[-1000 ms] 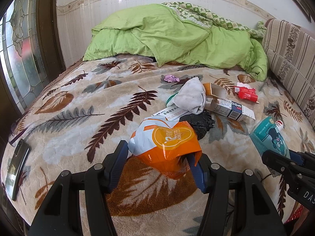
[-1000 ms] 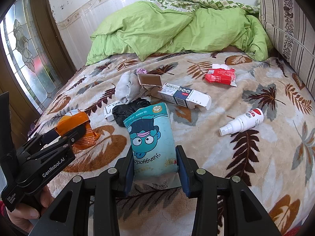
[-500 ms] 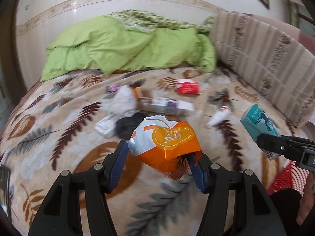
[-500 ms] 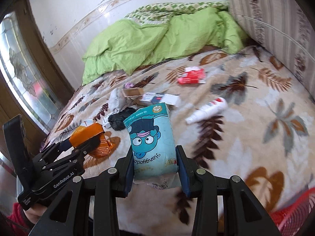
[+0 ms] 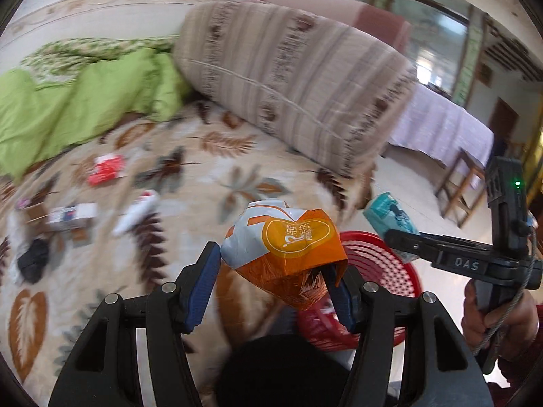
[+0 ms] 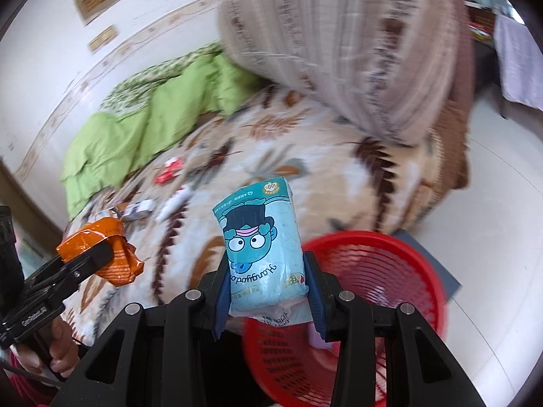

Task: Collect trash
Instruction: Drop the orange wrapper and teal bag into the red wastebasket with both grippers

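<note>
Left wrist view shows the left gripper (image 5: 271, 279) clamped on a crumpled orange snack bag (image 5: 286, 251), its blue pads pressing both sides, the bag standing up out of the jaws above the near rim of a red mesh basket (image 5: 383, 264) on the floor beside the bed (image 5: 237, 176). In the right wrist view the right gripper (image 6: 268, 296) pinches a blue cartoon packet (image 6: 261, 244) by its lower end, the packet upright between the pads and the basket mouth just below and to the right. To drop both well, each gripper should probably be brought fully over the basket's opening, not its rim, and tipped further down before the jaws part, since light wrappers can catch on a pad or drift outside. Both grippers point steeply downward toward the bed edge; a hand (image 5: 492, 308) grips the right handle low at the frame's edge. More litter, including a red packet (image 5: 107, 169) and a white bottle (image 5: 135, 210), lies well apart on the blanket.
</note>
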{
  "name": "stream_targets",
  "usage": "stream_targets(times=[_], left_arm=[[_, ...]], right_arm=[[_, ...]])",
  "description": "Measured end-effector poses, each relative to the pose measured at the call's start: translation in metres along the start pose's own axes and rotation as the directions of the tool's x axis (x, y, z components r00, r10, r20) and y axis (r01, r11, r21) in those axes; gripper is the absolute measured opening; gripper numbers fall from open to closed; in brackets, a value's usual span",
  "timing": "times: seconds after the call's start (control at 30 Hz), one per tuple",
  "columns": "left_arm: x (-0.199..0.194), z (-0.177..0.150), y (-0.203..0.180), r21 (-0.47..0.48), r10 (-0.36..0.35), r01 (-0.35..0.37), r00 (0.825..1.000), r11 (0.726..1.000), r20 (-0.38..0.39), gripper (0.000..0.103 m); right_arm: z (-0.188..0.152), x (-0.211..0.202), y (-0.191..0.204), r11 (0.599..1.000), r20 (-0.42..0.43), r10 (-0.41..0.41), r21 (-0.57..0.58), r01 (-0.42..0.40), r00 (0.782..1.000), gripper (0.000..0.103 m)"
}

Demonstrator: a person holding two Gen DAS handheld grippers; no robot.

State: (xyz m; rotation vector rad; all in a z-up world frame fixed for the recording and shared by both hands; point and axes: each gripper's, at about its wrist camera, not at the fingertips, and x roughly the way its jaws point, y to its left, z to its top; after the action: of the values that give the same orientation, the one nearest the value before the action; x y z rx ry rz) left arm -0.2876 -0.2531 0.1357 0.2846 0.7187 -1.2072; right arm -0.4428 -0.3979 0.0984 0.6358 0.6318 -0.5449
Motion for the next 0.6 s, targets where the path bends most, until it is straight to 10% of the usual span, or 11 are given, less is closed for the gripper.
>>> stream_targets(times=[0.27, 0.6], left_arm=[[0.049, 0.002, -0.065, 0.083, -0.086, 0.095, 0.991, 0.992, -0.1, 0.07], [0.017, -0.003, -0.004, 0.001, -0.008, 0.009, 0.999, 1.0, -0.05, 0.074]], right_arm=[[-0.01, -0.015, -0.047, 0.994, 0.004, -0.093, 0.062, 0.092, 0.996, 0.053], [0.006, 0.004, -0.021, 1.0, 0.027, -0.008, 0.018, 0.007, 1.0, 0.053]])
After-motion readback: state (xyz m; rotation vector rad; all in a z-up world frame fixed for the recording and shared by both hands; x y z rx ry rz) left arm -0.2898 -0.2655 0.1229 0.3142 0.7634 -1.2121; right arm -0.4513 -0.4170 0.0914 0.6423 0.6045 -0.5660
